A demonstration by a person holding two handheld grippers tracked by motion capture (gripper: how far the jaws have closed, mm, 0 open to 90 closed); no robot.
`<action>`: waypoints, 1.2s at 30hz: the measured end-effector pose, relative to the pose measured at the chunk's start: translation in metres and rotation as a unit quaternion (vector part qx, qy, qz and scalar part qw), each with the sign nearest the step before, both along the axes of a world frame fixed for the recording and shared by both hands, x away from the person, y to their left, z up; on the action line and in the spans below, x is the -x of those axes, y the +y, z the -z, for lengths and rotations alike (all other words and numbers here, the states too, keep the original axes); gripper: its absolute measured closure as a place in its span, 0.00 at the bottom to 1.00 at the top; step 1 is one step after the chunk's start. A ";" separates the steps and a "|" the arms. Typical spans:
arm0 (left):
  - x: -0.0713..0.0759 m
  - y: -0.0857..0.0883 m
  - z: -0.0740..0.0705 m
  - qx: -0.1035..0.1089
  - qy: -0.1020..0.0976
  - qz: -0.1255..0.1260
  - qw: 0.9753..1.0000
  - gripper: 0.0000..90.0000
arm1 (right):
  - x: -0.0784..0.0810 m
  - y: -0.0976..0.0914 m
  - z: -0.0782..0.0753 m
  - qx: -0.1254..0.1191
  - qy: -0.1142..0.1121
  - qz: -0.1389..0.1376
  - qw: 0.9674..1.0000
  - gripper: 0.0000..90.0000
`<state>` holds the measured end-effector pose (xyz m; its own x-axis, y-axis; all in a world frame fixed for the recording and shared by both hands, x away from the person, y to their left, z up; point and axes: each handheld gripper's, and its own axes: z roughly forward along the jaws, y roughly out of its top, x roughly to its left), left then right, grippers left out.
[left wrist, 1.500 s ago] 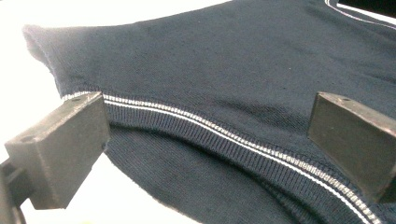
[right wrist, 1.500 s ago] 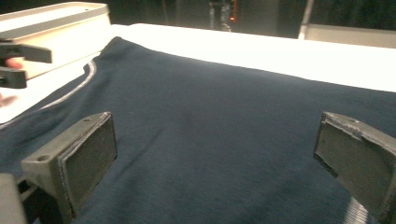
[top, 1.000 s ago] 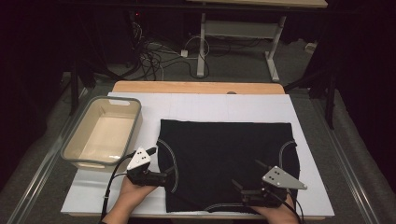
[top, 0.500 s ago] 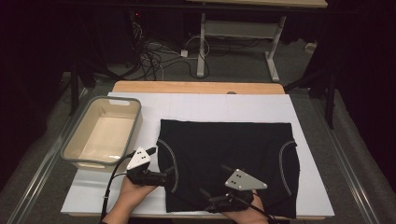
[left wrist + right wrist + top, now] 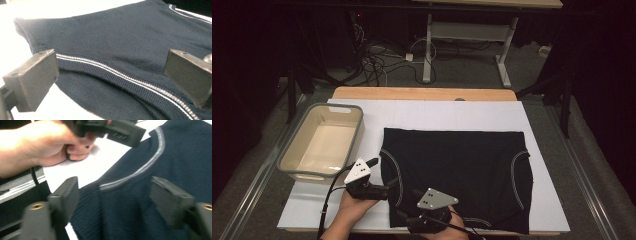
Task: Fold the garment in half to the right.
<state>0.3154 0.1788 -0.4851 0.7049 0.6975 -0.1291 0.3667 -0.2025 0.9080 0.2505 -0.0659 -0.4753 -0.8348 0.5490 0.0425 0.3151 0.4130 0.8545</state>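
Garment (image 5: 457, 175), dark navy knit with white-striped ribbed trim, lies flat on white table (image 5: 437, 117); no label or writing legible. Left gripper (image 5: 110, 75) stands wide over its trim. Right gripper (image 5: 113, 200), jaws just narrowing, straddles the near hem without pressing.

Dark folded garment (image 5: 457, 175) on white board (image 5: 437, 117), both grippers seemingly at its near-left edge.
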 end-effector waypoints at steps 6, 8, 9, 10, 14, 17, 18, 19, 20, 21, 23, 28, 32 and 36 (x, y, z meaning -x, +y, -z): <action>0.001 0.000 0.000 -0.002 -0.001 -0.001 1.000 0.00 | 0.003 0.018 0.007 0.031 0.013 -0.008 0.999 0.36; 0.001 -0.001 0.000 -0.002 -0.001 -0.001 1.000 0.00 | 0.004 0.024 0.009 0.045 0.019 -0.016 0.999 0.31; 0.001 -0.001 0.000 -0.002 -0.001 -0.001 1.000 0.00 | 0.005 0.027 0.011 0.052 0.021 -0.019 0.998 0.28; 0.001 -0.001 0.000 -0.002 -0.001 -0.002 1.000 0.00 | 0.005 0.029 0.012 0.058 0.021 -0.021 0.998 0.25; 0.001 -0.001 0.000 -0.003 -0.001 -0.002 1.000 0.00 | 0.009 0.037 0.017 0.085 0.013 -0.022 0.996 0.17; 0.001 -0.001 0.000 -0.003 0.000 -0.002 1.000 0.00 | 0.010 0.040 0.018 0.096 0.004 -0.017 0.995 0.20; 0.001 -0.001 0.000 -0.003 0.000 -0.003 1.000 0.00 | 0.010 0.040 0.018 0.097 0.002 -0.013 0.995 0.23; 0.001 -0.002 0.000 -0.003 0.000 -0.003 1.000 0.00 | 0.010 0.039 0.018 0.097 0.001 -0.009 0.995 0.27; 0.001 -0.002 0.000 -0.003 -0.001 -0.003 1.000 0.00 | 0.009 0.038 0.018 0.095 -0.001 -0.008 0.995 0.31; 0.001 -0.002 0.000 -0.004 -0.001 -0.003 1.000 0.00 | 0.008 0.037 0.017 0.096 0.000 -0.006 0.995 0.35; 0.000 -0.001 0.000 -0.003 0.002 -0.003 1.000 0.00 | 0.007 0.036 0.016 0.095 0.003 -0.005 0.995 0.42; -0.005 -0.001 -0.001 -0.006 0.020 -0.006 1.000 0.00 | 0.002 0.033 0.013 0.097 0.008 -0.005 0.995 0.65; -0.009 -0.002 -0.004 -0.004 0.026 -0.016 1.000 0.00 | 0.002 0.031 0.013 0.105 -0.003 -0.002 0.994 0.70; -0.015 -0.005 -0.010 -0.010 0.024 -0.021 0.999 0.00 | 0.000 0.028 0.013 0.091 0.005 0.002 0.996 0.73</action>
